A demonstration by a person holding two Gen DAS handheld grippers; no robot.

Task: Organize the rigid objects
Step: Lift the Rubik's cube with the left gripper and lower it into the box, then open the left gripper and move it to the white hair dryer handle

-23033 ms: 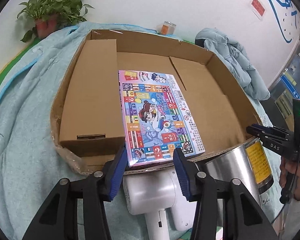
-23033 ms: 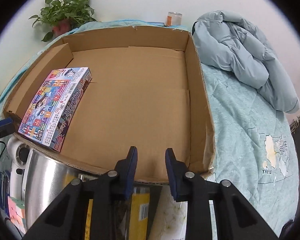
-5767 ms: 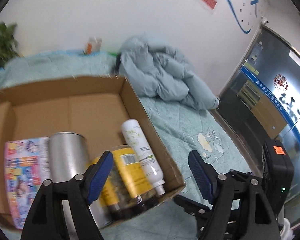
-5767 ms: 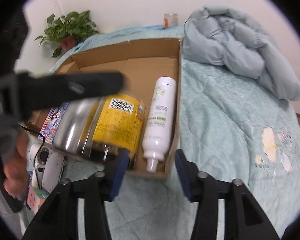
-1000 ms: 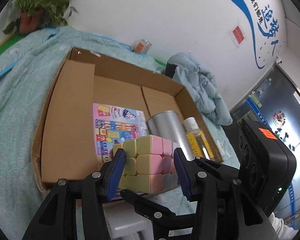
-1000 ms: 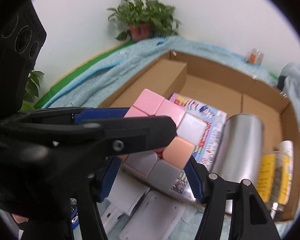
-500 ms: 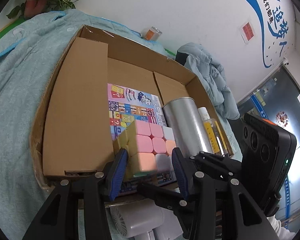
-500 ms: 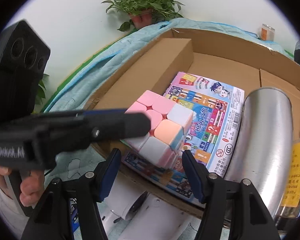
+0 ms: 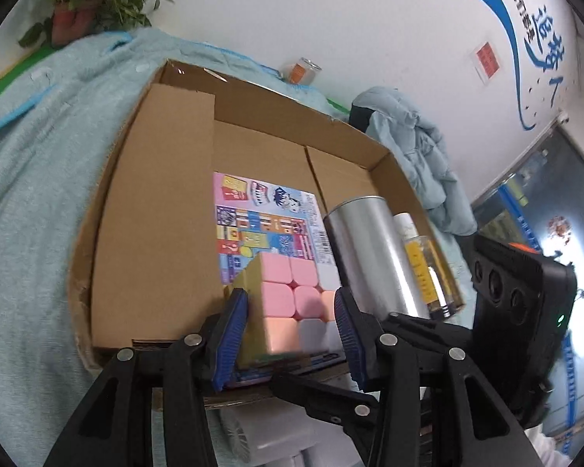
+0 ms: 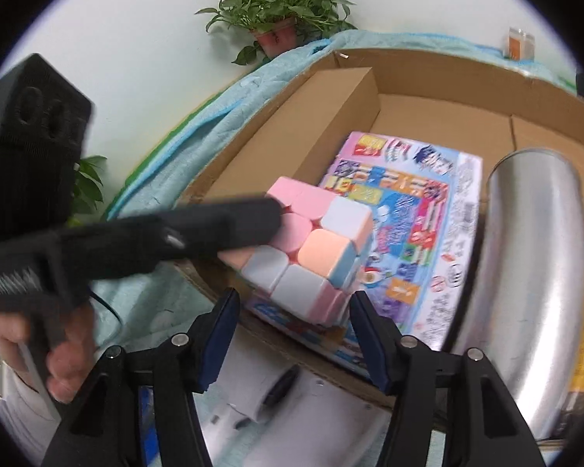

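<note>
Cube point(image 9: 292, 303) sits clenched in left tongs point(image 9: 292, 330); right tongs point(image 10: 292, 334) gape empty just beside it.

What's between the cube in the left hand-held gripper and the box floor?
The pastel cube, held by the left hand-held gripper, sits over the colourful game box, which already lies on the cardboard box floor there. The silver canister lies close on the right. Bare floor shows beyond the game box.
</note>
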